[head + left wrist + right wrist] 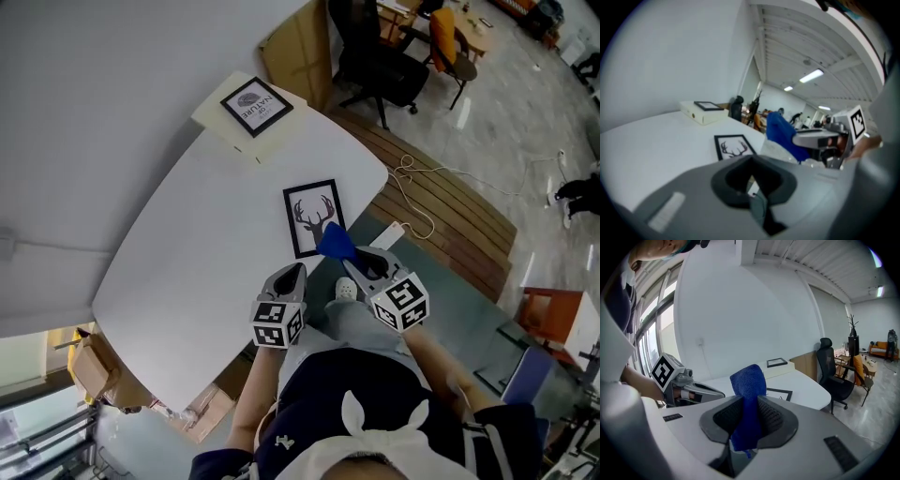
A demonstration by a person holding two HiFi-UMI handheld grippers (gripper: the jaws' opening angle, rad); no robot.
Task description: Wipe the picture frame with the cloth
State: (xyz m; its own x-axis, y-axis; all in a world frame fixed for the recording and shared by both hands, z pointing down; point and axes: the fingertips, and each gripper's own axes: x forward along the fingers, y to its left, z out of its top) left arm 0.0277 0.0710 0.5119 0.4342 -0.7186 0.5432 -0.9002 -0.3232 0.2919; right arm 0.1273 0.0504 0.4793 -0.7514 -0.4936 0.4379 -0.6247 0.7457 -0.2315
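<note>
A black picture frame [314, 217] with a deer-antler print lies flat near the white table's [187, 244] near edge. It also shows in the left gripper view [733, 146], and its edge in the right gripper view [780, 393]. My right gripper [354, 255] hangs just off the frame's near end, shut on a blue cloth [336, 244] that sticks up between its jaws [749, 385]. To its left, my left gripper [294, 272] is over the table edge, shut with nothing in it.
A cream box [234, 122] at the table's far end carries a second framed print [255, 105]. A black office chair [380, 66] and a cardboard panel [300, 52] stand beyond the table. Cardboard boxes [94, 366] sit under its left side. A cable [422, 197] lies on the wooden floor strip.
</note>
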